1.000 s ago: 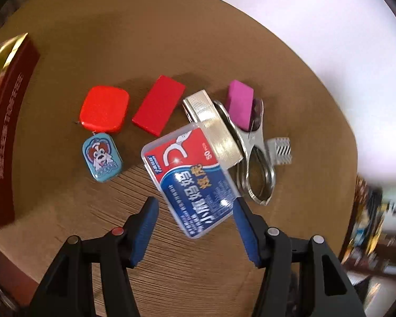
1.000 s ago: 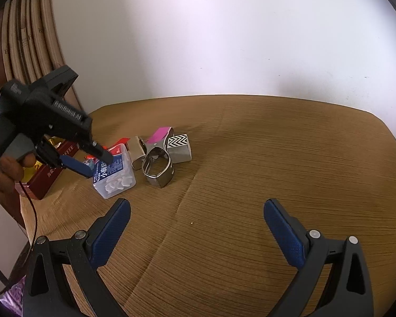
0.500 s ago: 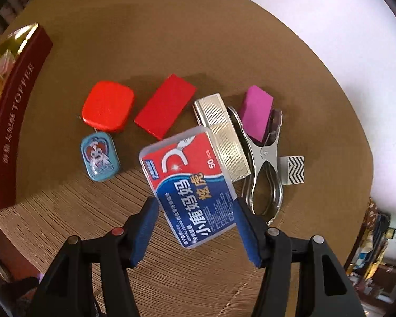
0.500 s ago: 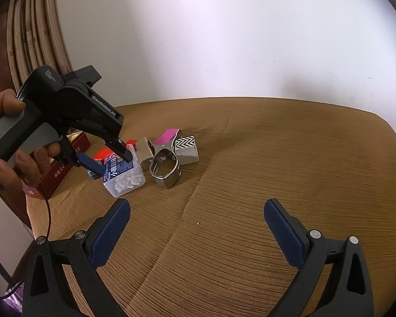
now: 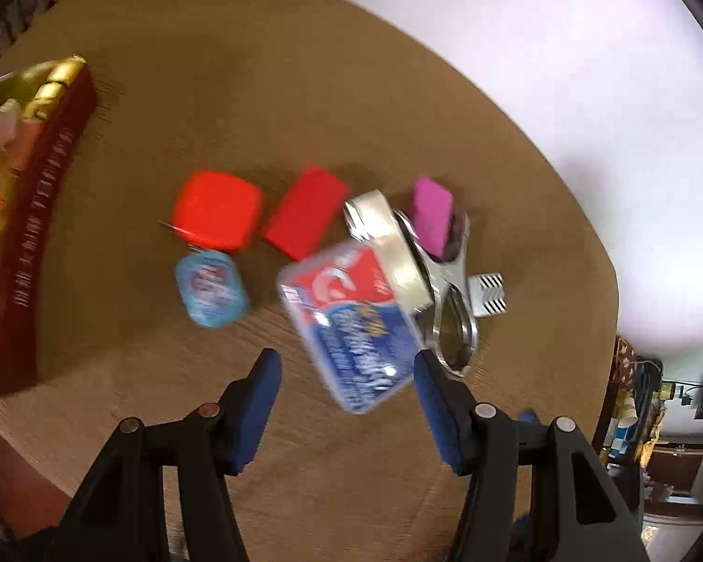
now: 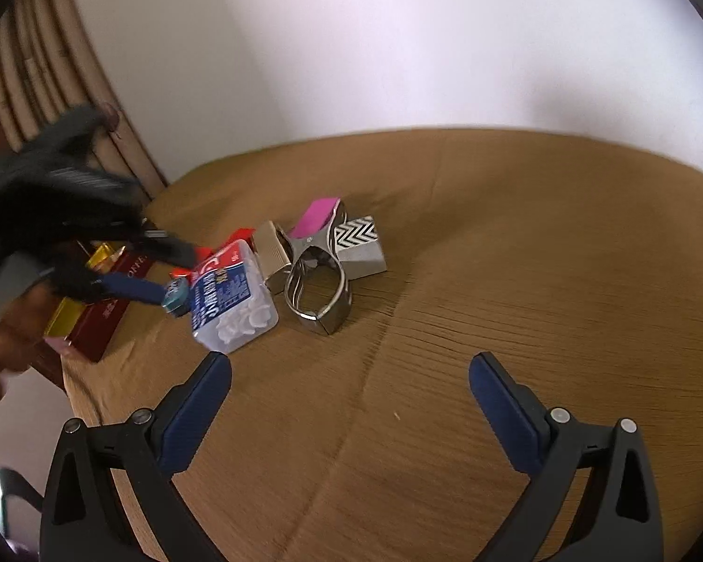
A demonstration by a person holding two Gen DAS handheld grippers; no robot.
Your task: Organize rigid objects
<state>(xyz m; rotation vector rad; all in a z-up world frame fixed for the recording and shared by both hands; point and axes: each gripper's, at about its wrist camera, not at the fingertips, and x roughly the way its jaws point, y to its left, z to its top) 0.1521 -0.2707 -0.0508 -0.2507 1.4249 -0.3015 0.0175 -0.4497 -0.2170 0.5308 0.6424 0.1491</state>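
A round brown worktop (image 5: 267, 93) carries a maroon toffee box (image 5: 37, 215), cut off at the left edge. The left gripper (image 5: 347, 374), jaws apart, hovers over a motion-blurred clear floss box (image 5: 351, 323) lying beside a steel clamp (image 6: 321, 290) that partly hides a pink block (image 5: 431, 215). The right gripper (image 6: 351, 374) stands wide and empty.

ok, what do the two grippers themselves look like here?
Both alike: the left gripper and right gripper have black plastic fork-shaped frames, blue pads on the inner finger faces and round silver screw heads. The left one also shows a red dot by one screw. No cables or sleeves visible.
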